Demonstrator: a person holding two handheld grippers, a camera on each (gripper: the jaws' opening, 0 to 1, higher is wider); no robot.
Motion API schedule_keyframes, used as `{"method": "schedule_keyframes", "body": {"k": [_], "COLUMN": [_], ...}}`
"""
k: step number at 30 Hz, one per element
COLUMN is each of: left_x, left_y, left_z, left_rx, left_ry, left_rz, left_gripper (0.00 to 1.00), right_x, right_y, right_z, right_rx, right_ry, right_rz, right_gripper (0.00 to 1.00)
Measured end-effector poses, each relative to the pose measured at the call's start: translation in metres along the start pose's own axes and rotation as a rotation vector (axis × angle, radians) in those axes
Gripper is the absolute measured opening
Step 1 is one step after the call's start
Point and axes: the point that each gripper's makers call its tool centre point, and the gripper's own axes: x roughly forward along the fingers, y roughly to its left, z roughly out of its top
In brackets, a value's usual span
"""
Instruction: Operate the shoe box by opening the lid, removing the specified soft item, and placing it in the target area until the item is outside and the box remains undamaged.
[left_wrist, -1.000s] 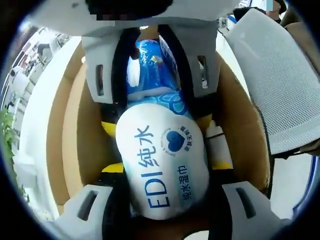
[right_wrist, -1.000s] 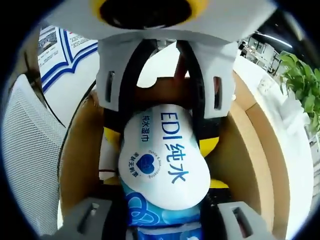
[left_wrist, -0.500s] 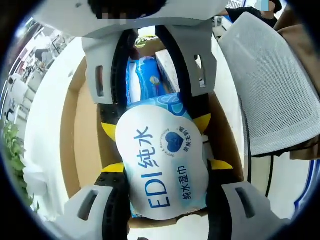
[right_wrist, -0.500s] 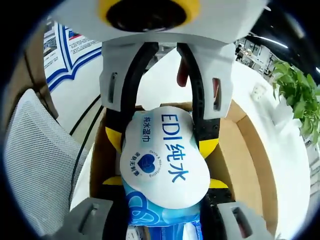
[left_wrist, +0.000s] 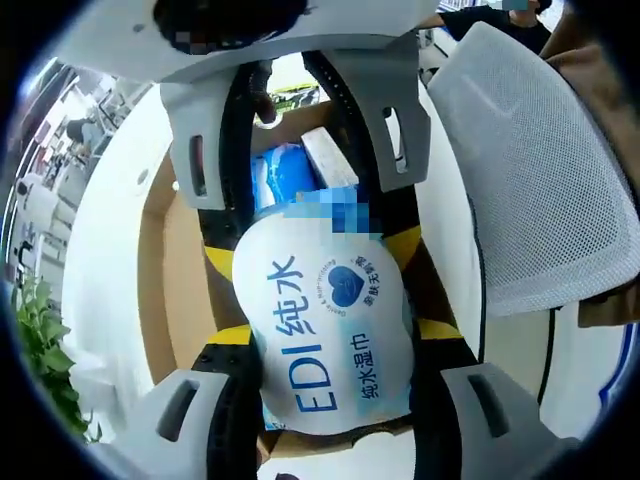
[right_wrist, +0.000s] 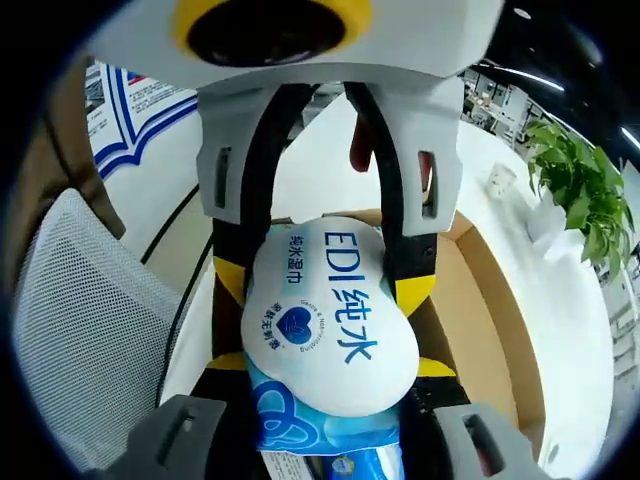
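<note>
— What has moved since a second ago?

— Both my grippers have risen with the wipes pack (left_wrist: 325, 340); the shoe box (left_wrist: 175, 285) now lies lower beneath it, and more of the white desk (left_wrist: 110, 215) shows around the cardboard.

— How are your grippers set?

— My left gripper (left_wrist: 330, 345) is clamped on one end of the pack and my right gripper (right_wrist: 325, 345) on the other end, each facing the other across it.

— Where is the pack now?

— Held between the two, above the open box. In the right gripper view its white label with "EDI" faces up, the blue printed part nearest me, the box's brown floor behind it.

— Anything nearby?

— A white mesh chair (left_wrist: 540, 170) beside the desk and a green plant (right_wrist: 575, 190) near the desk's far edge.
</note>
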Motion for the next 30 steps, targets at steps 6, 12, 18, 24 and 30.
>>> {"method": "schedule_keyframes", "body": {"k": [6,12,18,24,30], "left_x": [-0.001,0.001,0.007,0.012,0.012], "left_y": [0.003,0.006,0.007,0.007,0.009], "left_z": [0.015,0.034,0.053,0.069,0.083], "left_rx": [0.024,0.063,0.100,0.129,0.159], "left_ry": [-0.007,-0.018,-0.025,-0.033,-0.033], "left_rz": [0.006,0.013,0.006,0.006,0.003], "left_gripper": [0.58,0.58,0.58,0.58,0.58], "right_x": [-0.013,-0.029,-0.042,-0.054,-0.065], "right_y": [-0.001,-0.003,-0.001,0.001,-0.001], "right_z": [-0.006,-0.018,-0.033,-0.045,-0.053], "right_rx": [0.008,0.024,0.049,0.064,0.080], "right_ry": [0.006,0.012,0.017,0.024,0.012], "right_rz": [-0.023,-0.058,-0.083,-0.105,-0.130], "right_gripper": [0.53,0.53,0.53,0.53,0.53]}}
